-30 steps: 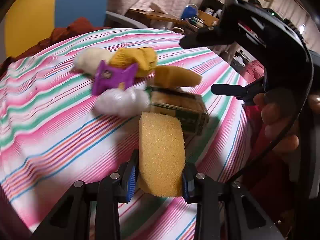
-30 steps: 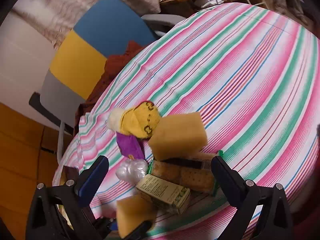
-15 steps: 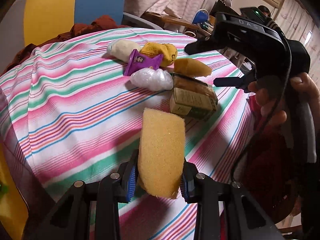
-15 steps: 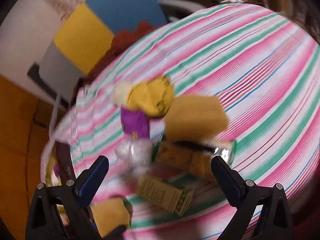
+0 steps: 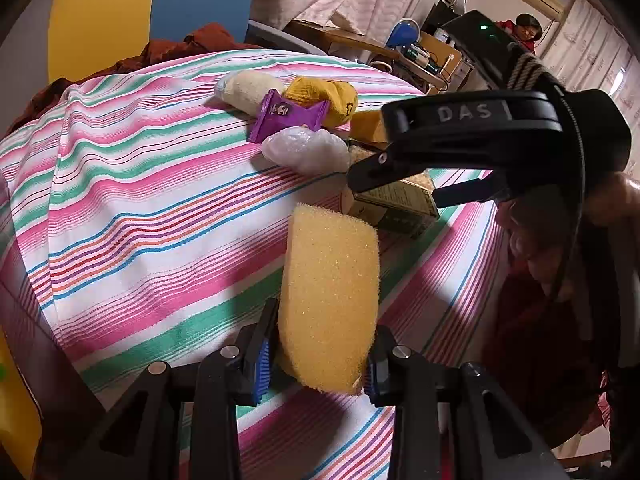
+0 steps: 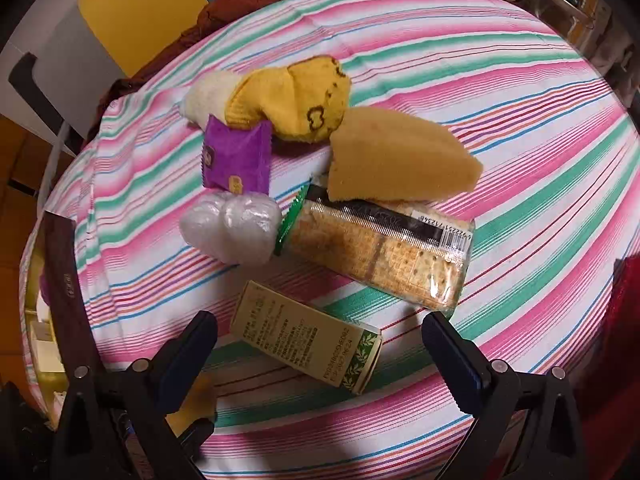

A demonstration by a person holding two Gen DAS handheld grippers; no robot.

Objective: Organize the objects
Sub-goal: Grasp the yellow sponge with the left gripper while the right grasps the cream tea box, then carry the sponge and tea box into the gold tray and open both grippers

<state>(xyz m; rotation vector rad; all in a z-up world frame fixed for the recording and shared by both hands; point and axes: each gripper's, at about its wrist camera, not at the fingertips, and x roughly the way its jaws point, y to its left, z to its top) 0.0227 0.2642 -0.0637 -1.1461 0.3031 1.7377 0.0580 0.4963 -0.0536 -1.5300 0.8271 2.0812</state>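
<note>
The left gripper (image 5: 320,356) points across the table, its fingers clamped on a yellow sponge (image 5: 330,300) standing upright above the striped tablecloth (image 5: 132,216). The right gripper (image 6: 320,344) looks down from above, jaws spread wide and empty, straddling a green box (image 6: 308,340) without touching it. Beyond the box lies a cracker pack (image 6: 380,252), with a second sponge (image 6: 396,160) resting on its far edge. Left of the pack sit a white plastic bag (image 6: 232,232), a purple wrapper (image 6: 236,160) and a yellow sock (image 6: 288,100). A yellow and blue chair (image 5: 120,12) stands behind the table
</note>
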